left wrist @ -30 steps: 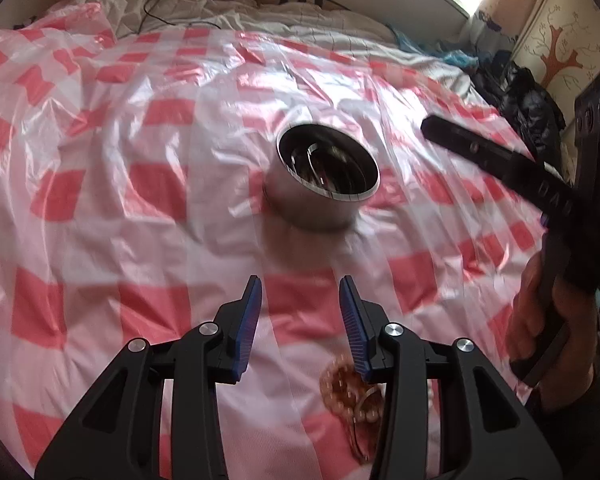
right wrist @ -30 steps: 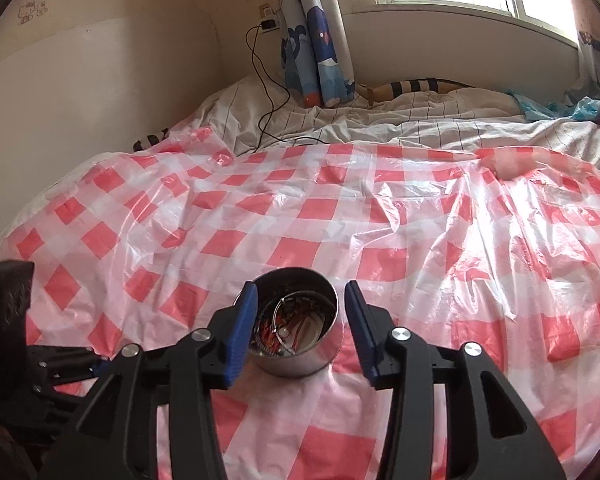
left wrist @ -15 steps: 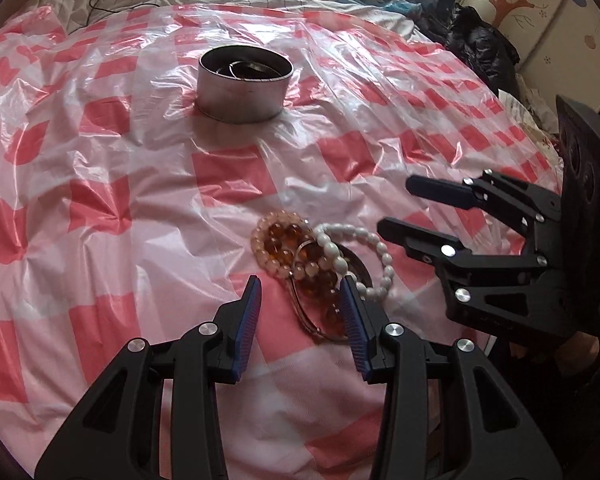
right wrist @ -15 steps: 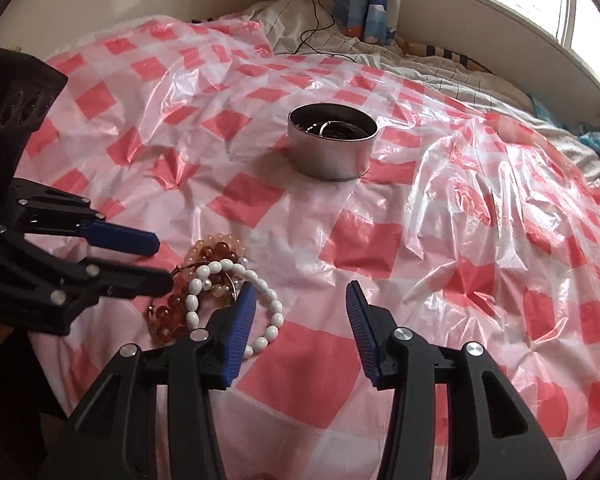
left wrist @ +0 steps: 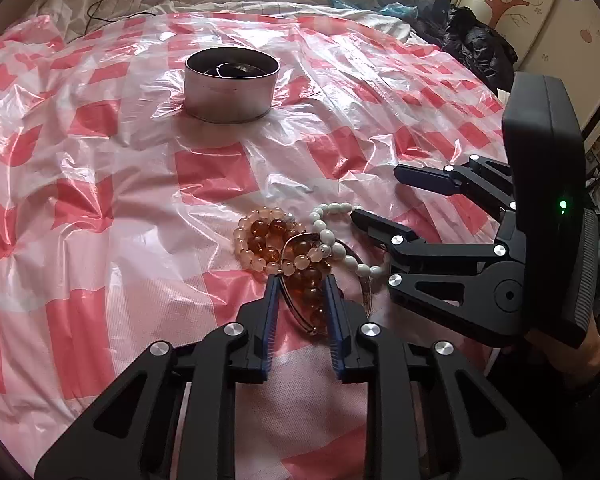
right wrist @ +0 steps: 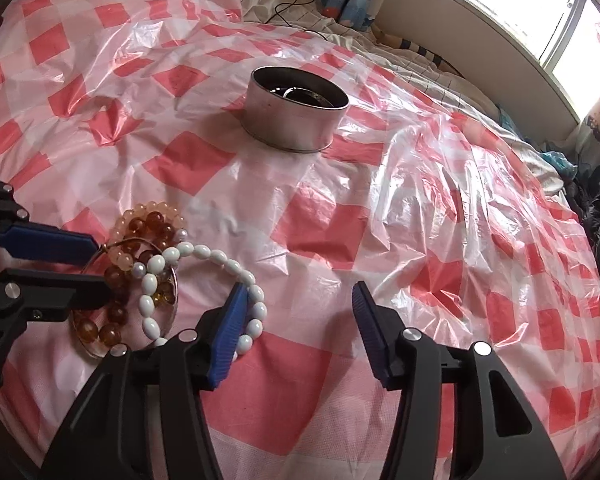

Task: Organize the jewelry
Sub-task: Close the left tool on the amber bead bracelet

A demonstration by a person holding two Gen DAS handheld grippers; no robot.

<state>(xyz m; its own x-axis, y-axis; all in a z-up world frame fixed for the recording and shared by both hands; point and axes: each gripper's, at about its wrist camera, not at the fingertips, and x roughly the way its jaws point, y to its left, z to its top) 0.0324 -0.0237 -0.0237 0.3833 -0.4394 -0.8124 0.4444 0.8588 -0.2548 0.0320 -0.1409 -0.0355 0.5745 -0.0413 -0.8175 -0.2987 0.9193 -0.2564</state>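
the left claw has just been closing and now grips the amber bead bracelet and the thin metal bangle lying with it, both pads pressed against the dark beads. the right claw stands open with bare sheet between its fingers; its jaws have just been widening, and its left pad rests against the outer side of the white bead bracelet, which is not caught between the pads.

the checked sheet, red and white plastic, crinkled, covers the bed. further back on it stands a round metal tin, upright, with some rings or wire inside that are too dark to make out. it is well apart from the pile of jewelry.

the pile lies near the front edge of the sheet: a pale peach bead bracelet tangled with the amber one, and the white one overlapping them on the right claw's side. a hand holds the right claw's grip.
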